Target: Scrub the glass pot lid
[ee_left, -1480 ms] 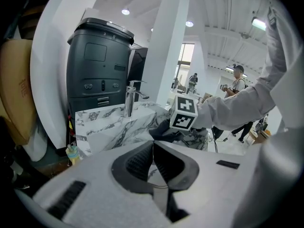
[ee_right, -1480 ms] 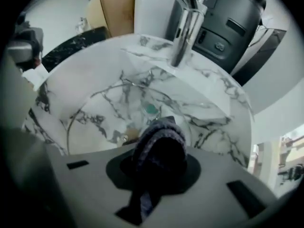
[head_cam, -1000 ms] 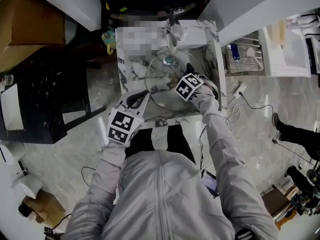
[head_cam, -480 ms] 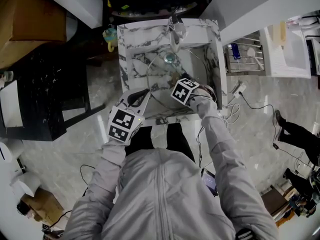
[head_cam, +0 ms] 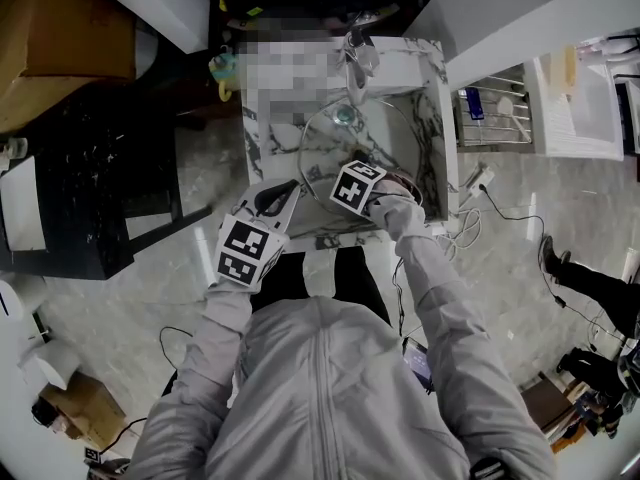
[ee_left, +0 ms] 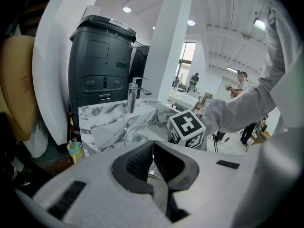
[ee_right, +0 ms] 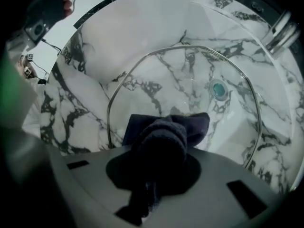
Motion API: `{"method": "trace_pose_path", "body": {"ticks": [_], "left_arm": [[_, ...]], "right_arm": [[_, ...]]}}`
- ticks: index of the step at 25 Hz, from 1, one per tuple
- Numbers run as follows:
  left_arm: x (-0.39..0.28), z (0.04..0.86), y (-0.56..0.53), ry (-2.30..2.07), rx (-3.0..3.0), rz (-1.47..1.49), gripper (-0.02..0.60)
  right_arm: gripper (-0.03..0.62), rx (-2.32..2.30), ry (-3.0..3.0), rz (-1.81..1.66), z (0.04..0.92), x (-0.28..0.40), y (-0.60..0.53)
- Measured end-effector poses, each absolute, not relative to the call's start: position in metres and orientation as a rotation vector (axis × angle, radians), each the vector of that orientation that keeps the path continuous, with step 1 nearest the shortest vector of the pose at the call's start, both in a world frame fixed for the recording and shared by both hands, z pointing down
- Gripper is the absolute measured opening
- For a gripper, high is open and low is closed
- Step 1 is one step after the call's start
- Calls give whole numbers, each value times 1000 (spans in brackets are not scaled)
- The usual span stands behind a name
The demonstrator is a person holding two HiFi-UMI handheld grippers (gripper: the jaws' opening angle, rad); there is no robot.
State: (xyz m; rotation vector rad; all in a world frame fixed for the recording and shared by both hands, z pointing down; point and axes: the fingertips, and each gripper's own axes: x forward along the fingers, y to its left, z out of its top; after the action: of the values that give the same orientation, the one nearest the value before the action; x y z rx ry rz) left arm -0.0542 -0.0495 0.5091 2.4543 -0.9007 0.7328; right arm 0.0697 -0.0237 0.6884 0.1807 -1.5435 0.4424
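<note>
In the right gripper view the dark cloth [ee_right: 194, 125] fills the right gripper [ee_right: 161, 156] and covers its jaw faces. The gripper's body hides the near rim of the glass pot lid [ee_right: 190, 84], and the faucet [ee_right: 280, 30] is cut by the picture's edge. In the head view the marker cube [head_cam: 356, 187] hides those jaws, and a mosaic patch covers the sink [head_cam: 437, 118] at its back left. In the jaws of the left gripper [ee_left: 152, 148] the lid's rim shows only as a sliver; distant people [ee_left: 194, 81] are too small to tell
</note>
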Motion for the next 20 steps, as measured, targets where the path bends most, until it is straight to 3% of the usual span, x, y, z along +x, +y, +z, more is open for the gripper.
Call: {"method": "trace_pose_path", "body": {"ticks": [12, 20], "left_arm": [[-69, 511, -54, -922, 2437, 733, 27], [-80, 512, -54, -921, 2442, 765, 28]], "right_arm": [[67, 249, -1711, 721, 676, 7, -30], [67, 287, -1848, 577, 672, -21, -88]]}}
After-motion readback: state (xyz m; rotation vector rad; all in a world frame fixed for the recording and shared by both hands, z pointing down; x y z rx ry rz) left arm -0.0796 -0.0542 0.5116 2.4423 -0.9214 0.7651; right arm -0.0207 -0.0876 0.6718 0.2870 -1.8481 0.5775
